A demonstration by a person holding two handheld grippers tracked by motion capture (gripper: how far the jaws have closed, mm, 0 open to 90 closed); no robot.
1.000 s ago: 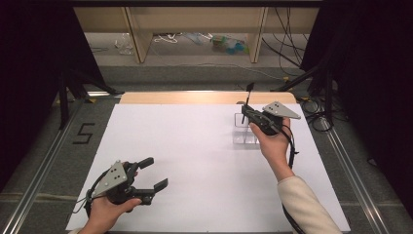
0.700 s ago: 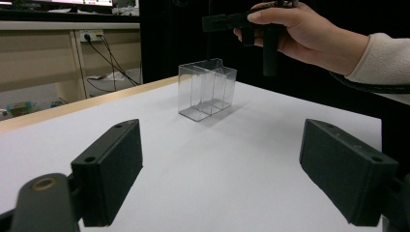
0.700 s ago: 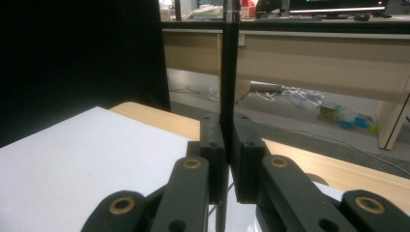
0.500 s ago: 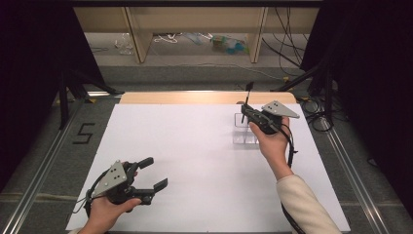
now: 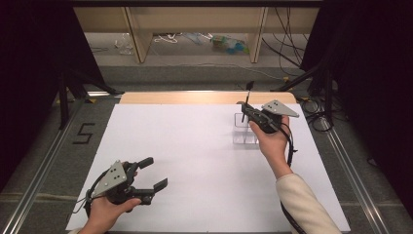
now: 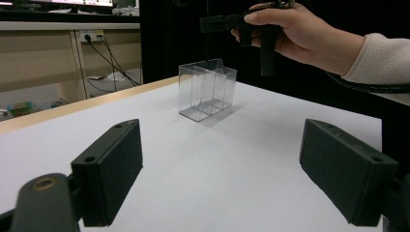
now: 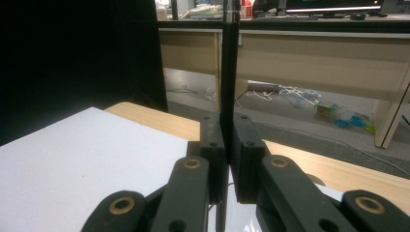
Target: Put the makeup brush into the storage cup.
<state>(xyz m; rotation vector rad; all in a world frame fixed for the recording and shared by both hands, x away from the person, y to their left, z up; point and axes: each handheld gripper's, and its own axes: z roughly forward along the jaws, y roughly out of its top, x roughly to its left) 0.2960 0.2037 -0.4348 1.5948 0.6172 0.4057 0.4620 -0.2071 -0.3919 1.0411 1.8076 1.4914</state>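
We hold the right gripper (image 5: 247,108) above the far right part of the white table (image 5: 195,146), its jaws clenched on a thin black stick (image 7: 228,63) that stands upright between them. The stick hangs just over a clear plastic box (image 6: 207,90) with narrow compartments, which sits on the table under our right hand (image 5: 271,141). Our left gripper (image 5: 152,173) rests at the near left, well apart from the box, its jaws released and wide with nothing between them
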